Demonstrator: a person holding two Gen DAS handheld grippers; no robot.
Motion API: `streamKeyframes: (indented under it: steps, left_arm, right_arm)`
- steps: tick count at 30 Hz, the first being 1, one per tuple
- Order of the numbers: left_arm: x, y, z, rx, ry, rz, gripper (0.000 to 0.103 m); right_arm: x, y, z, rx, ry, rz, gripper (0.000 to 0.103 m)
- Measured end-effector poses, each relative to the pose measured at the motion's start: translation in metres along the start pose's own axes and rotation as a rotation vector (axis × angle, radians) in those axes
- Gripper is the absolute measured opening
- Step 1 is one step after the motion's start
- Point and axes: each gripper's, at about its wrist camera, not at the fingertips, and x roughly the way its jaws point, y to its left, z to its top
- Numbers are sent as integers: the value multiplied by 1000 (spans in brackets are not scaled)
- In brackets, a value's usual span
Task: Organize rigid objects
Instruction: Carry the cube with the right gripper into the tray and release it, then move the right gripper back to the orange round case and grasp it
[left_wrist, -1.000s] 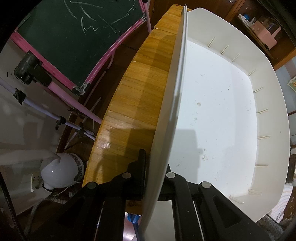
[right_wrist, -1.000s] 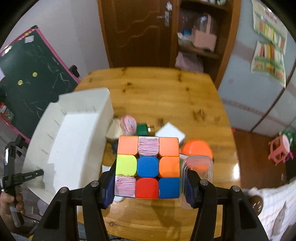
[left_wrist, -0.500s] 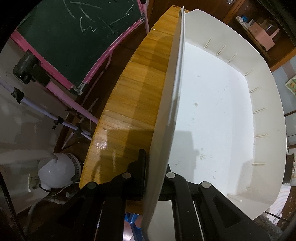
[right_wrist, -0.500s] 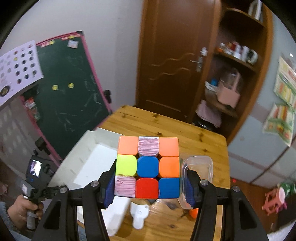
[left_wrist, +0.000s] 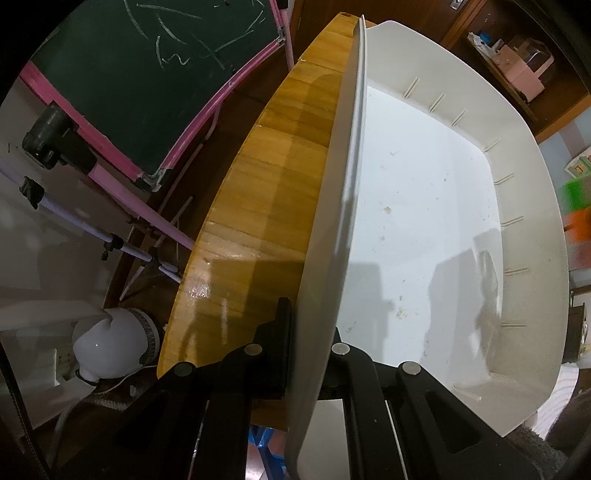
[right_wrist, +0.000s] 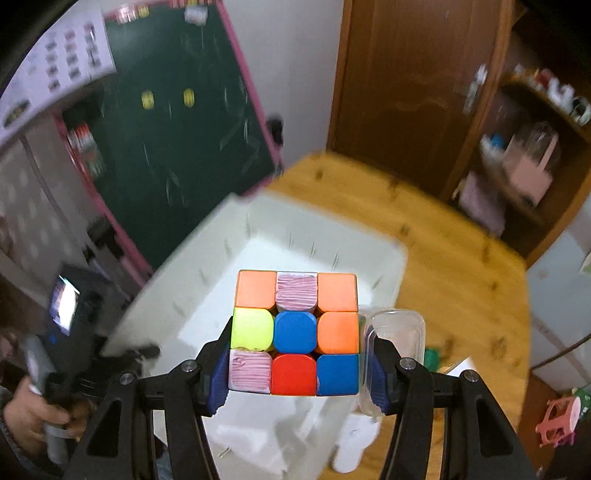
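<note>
A scrambled puzzle cube (right_wrist: 295, 332) with orange, blue, red, yellow and pink tiles sits between the blue pads of my right gripper (right_wrist: 299, 369), which is shut on it. The cube hangs above the open white plastic bin (right_wrist: 255, 229). In the left wrist view my left gripper (left_wrist: 310, 336) is shut on the near wall of the bin (left_wrist: 332, 221), one finger outside and one inside. The bin's floor holds only a few specks and a shadow. At that view's right edge the cube (left_wrist: 576, 210) shows as a green and orange blur.
The bin stands near the left edge of a wooden table (right_wrist: 461, 266). A clear plastic container (right_wrist: 402, 332), a white bottle-like object (right_wrist: 351, 443) and a small green item (right_wrist: 432, 358) lie to the bin's right. A pink-framed chalkboard (left_wrist: 166, 74) stands beside the table. A hand (right_wrist: 33, 413) holds the left gripper.
My right gripper carried the cube leftwards, from above the small items on the table to above the bin. A new shadow falls on the bin floor. The left gripper kept its grip and place.
</note>
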Motion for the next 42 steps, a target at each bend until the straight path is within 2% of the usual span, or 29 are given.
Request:
streamKeyframes:
  steps: [3, 8, 16, 22, 27, 32, 35, 42]
  left_arm:
    - [0, -1, 0, 6, -3, 3, 6]
    - [1, 0, 2, -5, 12, -12, 6]
    - [1, -4, 4, 1, 21, 4, 6]
    - [0, -5, 3, -4, 19, 4, 7]
    - [0, -4, 3, -12, 18, 5, 7]
    - [1, -4, 3, -16, 20, 12, 7]
    - [0, -5, 3, -18, 20, 20, 8]
    - [0, -8, 3, -26, 19, 40, 8]
  right_arm:
    - [41, 10, -13, 3, 97, 17, 60]
    - [79, 31, -30, -2, 199, 39, 60]
    - [108, 40, -41, 1, 311, 40, 60]
    - [111, 41, -42, -6, 330, 29, 60]
    - [102, 38, -42, -9, 317, 31, 61]
    - [90, 36, -34, -2, 264, 45, 62]
    - [72, 32, -32, 4, 199, 51, 67]
    - [28, 26, -30, 13, 42, 33, 67]
